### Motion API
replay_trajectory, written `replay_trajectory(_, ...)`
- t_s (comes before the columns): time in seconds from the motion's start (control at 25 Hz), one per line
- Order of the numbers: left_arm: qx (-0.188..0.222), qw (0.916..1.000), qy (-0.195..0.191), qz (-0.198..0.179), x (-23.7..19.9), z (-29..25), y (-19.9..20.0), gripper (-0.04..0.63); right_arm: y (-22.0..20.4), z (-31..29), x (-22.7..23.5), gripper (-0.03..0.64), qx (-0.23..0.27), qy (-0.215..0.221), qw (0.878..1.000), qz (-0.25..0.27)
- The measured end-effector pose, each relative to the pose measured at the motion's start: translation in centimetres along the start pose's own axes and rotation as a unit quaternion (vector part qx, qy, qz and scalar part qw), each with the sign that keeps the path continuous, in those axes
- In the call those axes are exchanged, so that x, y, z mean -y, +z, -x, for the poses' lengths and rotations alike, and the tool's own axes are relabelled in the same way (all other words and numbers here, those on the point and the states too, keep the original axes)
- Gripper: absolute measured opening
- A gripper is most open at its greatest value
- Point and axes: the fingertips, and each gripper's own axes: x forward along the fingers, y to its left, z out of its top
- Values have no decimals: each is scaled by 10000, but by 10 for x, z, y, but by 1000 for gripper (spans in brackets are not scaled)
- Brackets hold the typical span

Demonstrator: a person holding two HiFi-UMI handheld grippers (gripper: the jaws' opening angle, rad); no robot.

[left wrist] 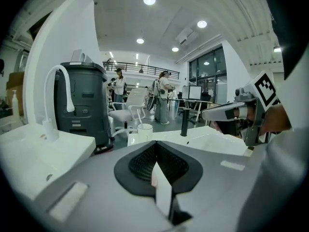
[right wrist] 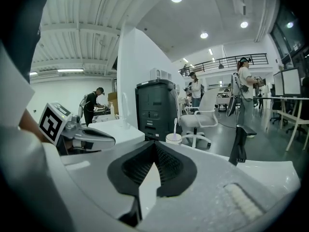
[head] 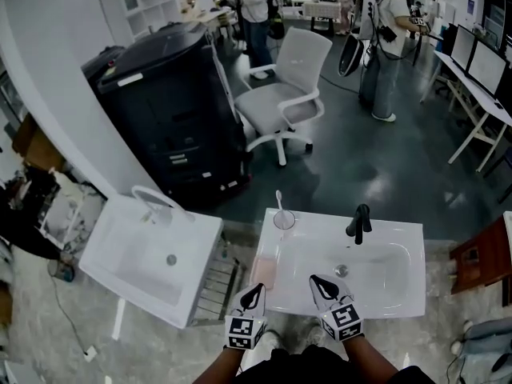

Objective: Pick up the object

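A white cup (head: 284, 219) with a toothbrush (head: 279, 200) in it stands on the far left corner of the white washbasin (head: 400, 290). A pink block (head: 264, 273) lies on the basin's left rim. A black tap (head: 360, 222) rises at the back. My left gripper (head: 258, 289) is shut and empty over the near left rim, just short of the pink block. My right gripper (head: 316, 280) is shut and empty above the near side of the bowl. In the left gripper view the shut left gripper (left wrist: 155, 143) points toward the cup (left wrist: 144, 132). In the right gripper view the shut right gripper (right wrist: 155, 143) has the cup (right wrist: 173, 138) beyond it.
A second white basin (head: 120, 274) with a white tap stands to the left, with a wire rack (head: 216, 285) between the two. Behind are a black machine (head: 172, 110), a white office chair (head: 292, 86) and several people by desks.
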Motion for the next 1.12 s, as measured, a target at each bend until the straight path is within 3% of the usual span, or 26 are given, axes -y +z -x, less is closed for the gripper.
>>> replay_trajectory(0.2,-440,9983,384,36,-10,-12,-23,15,-13,2,12,2,-164,-87,9998,-7)
replay_trajectory(0.4,-786,9956,504,72,-13,-14,-41,18,-30,5,9,2,-399,-54,9992,-66)
replay_trajectory(0.52,-927,9939,586,140,-13,-15,-52,75,-36,5,5,2,-523,17,9986,-78)
replay_trajectory(0.72,-1254,9900,605,225,-16,-28,-68,284,-38,-3,3,2,-607,139,9981,-12)
replay_trajectory(0.88,-1593,9848,594,350,-17,-38,-85,414,-43,-6,3,2,-714,207,9972,-22)
replay_trajectory(1.12,-2011,9765,609,480,-26,-53,-110,476,-50,-10,4,2,-824,310,9961,-47)
